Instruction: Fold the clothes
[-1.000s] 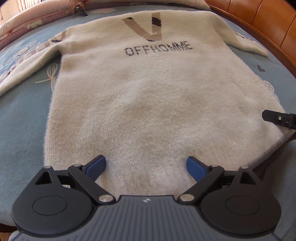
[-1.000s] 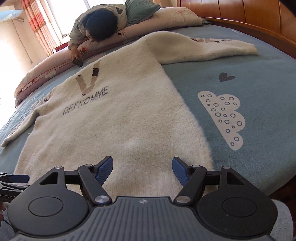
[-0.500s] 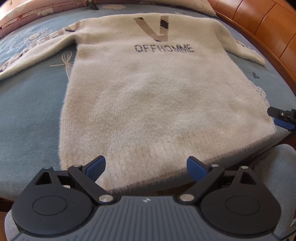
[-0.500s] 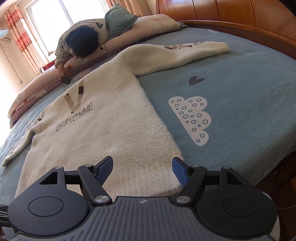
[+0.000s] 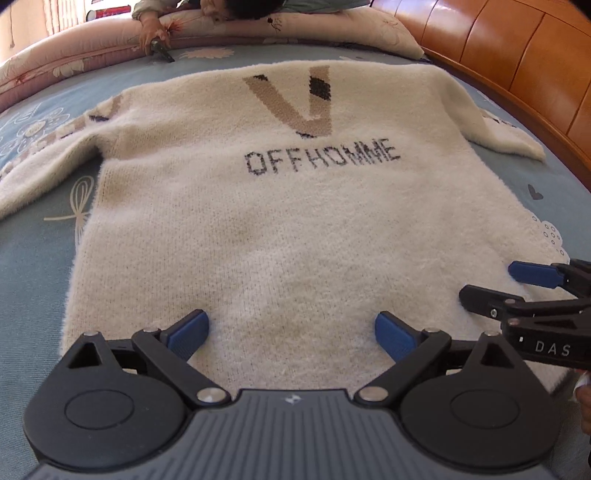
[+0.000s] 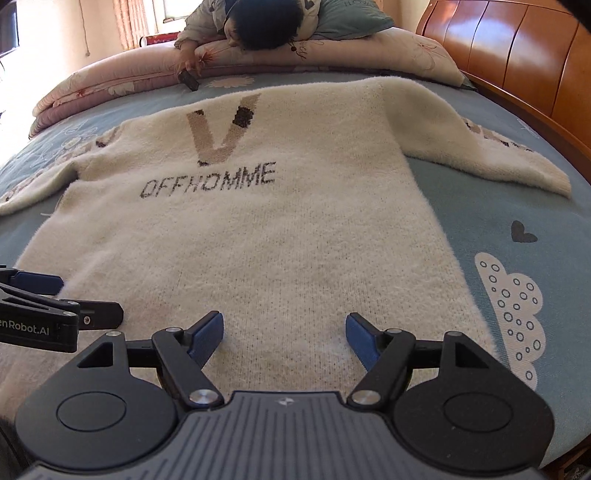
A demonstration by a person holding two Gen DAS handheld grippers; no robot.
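Note:
A fluffy cream sweater [image 5: 288,221] [image 6: 266,236] with a brown V and the word OFFHOMME lies flat on the blue bed, hem toward me, both sleeves spread outward. My left gripper [image 5: 291,328] hovers open over the left half of the hem with nothing between its blue pads. Over the right half of the hem is my right gripper [image 6: 284,332], whose jaws are opening, with only sweater surface below them. Each gripper shows at the edge of the other's view: the right gripper [image 5: 517,288], the left gripper [image 6: 48,299].
A person [image 6: 258,22] lies across the pink quilt [image 6: 110,81] at the far side, one hand on a dark phone [image 6: 188,79]. A wooden bed frame [image 5: 517,74] curves along the right. Blue bedsheet [image 6: 517,221] with cloud and heart prints flanks the sweater.
Both grippers pulled back from the bed's edge half a second ago and have now come forward over the hem. The right gripper swung left toward the sweater's middle, and its jaws stand slightly wider.

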